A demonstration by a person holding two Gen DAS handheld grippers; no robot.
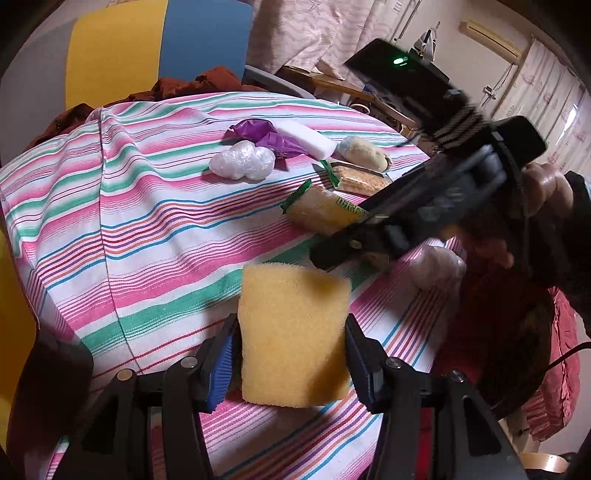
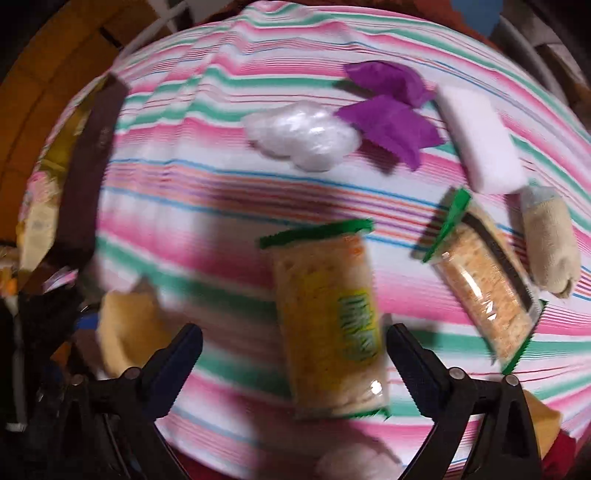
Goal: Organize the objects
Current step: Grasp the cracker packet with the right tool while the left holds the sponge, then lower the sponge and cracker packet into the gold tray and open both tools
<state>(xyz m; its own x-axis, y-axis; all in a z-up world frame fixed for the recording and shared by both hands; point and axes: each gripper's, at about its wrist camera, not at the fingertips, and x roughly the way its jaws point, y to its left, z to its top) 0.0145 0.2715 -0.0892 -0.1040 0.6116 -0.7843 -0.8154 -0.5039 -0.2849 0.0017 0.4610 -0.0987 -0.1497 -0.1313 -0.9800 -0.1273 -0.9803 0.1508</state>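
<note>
A home room: pink-patterned curtains (image 1: 325, 33), a wall air conditioner (image 1: 491, 38) far right, a striped cloth (image 1: 147, 192) over the tabletop.

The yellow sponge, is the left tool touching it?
Touching. In the left wrist view the yellow sponge sits squeezed between both fingers of the left tool, lifted off the striped cloth.

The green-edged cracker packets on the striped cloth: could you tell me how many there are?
2. One packet lies between the open right gripper's fingers; the other packet lies beside it, next to a beige roll. Others may be hidden.
</note>
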